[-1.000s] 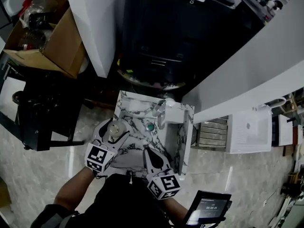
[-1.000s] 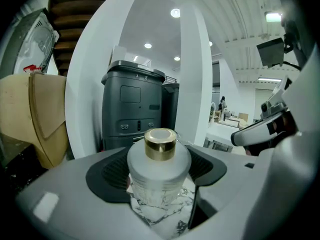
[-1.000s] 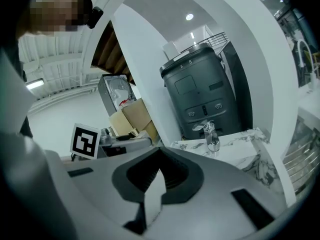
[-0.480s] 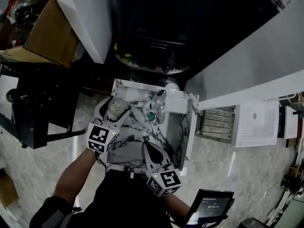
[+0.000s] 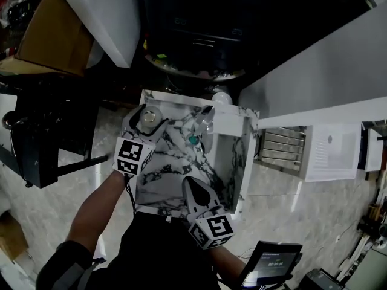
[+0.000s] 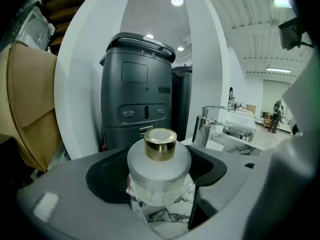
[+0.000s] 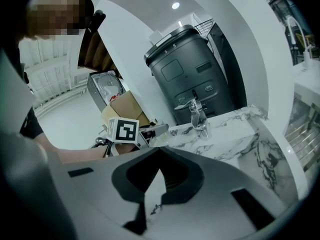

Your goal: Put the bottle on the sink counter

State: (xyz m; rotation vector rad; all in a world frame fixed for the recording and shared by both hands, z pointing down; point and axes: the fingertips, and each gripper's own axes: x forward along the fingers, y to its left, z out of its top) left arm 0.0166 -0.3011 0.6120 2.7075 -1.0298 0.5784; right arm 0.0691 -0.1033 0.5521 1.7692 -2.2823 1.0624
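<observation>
while left tool (image 6: 160, 186) grips gold-capped bottle (image 6: 159, 161), at sink counter (image 5: 158, 177), right tool (image 7: 154, 181) closed

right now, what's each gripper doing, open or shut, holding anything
Left gripper: shut on the bottle.
Right gripper: shut, nothing between its jaws.

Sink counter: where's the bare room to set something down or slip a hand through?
Most free: the marble middle of the sink counter, bordered by the left gripper with its bottle at the back left and the right gripper at the near edge. Crowded: the back edge, where the faucet and a small green item stand close beside the bottle.
</observation>
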